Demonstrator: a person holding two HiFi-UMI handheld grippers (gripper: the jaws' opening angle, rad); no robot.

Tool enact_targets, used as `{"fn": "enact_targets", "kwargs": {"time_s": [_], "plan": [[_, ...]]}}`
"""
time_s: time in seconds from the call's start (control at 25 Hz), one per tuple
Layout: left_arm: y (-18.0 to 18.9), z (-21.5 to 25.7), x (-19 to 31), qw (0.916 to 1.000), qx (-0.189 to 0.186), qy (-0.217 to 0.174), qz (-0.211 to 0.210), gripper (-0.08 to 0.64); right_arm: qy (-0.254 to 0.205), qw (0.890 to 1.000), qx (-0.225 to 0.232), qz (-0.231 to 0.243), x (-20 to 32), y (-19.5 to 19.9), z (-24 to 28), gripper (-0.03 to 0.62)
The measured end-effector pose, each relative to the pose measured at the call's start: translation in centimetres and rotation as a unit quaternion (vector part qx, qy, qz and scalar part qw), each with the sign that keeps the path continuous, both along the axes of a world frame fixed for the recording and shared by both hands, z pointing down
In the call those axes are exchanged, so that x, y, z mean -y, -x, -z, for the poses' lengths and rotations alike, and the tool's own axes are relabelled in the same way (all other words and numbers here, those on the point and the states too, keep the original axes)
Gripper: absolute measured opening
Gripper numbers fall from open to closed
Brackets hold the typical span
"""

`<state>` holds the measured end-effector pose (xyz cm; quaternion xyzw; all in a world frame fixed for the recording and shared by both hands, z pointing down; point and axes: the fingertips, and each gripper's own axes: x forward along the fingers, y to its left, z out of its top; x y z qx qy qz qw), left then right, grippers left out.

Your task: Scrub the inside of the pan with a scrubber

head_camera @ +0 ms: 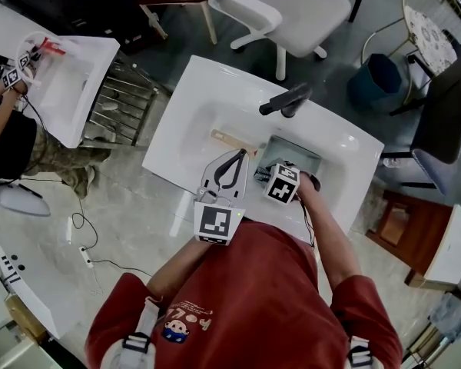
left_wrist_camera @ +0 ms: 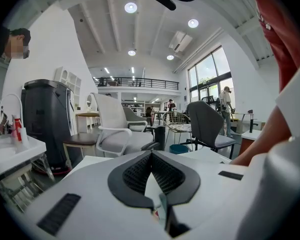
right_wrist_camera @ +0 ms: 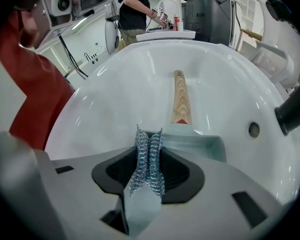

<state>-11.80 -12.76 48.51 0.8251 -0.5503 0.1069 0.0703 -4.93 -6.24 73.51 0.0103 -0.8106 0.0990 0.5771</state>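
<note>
Here, right gripper [right_wrist_camera: 149, 134] tight on scrubber [right_wrist_camera: 148, 164] over pan [right_wrist_camera: 210, 146]; left gripper [left_wrist_camera: 151, 154] closed, empty.

bright, even indoor light from round ceiling lamps [left_wrist_camera: 130, 7] and tall windows [left_wrist_camera: 210, 81] on the right; shadows soft and faint. both gripper views bend strongly at the edges, with dark vignetted corners. streaky glare lies on the white sink [right_wrist_camera: 115, 99]; the metal scrubber [right_wrist_camera: 149, 159] glints. head view sharp, colours slightly muted
</note>
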Motion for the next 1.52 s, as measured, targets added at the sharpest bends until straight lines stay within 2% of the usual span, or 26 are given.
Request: {"fn": "enact_targets", "kwargs": {"time_s": [0.52,0.72,1.04,1.36,1.52], "plan": [[0.2,-0.5,-0.2,1.0,-0.002,0.003,-0.004,0.014,-0.025,0.999,-0.03,0.022,0.6,0.6,-0.6,0.159],[0.6,-0.5,-0.2,1.0,-0.007,0.004,0.001,0.014,-0.041,0.999,-0.034,-0.002,2.3,0.3,-0.7,0.158],[0.4,-0.8,0.1,0.9999,-0.005,0.008,-0.004,0.014,-0.14,0.988,-0.058,-0.025,6.9,-0.6,-1.0,0.157],[0.7,-1.2,0.5,0.9999,-0.001,0.013,-0.002,0.014,-0.239,0.966,-0.087,-0.045,9.6,-0.3,-1.4,0.155],[0.6,-1.3,0.9,0.9999,0.002,0.014,-0.003,0.014,-0.256,0.962,-0.085,-0.046,10.3,0.1,-1.5,0.152]]}}
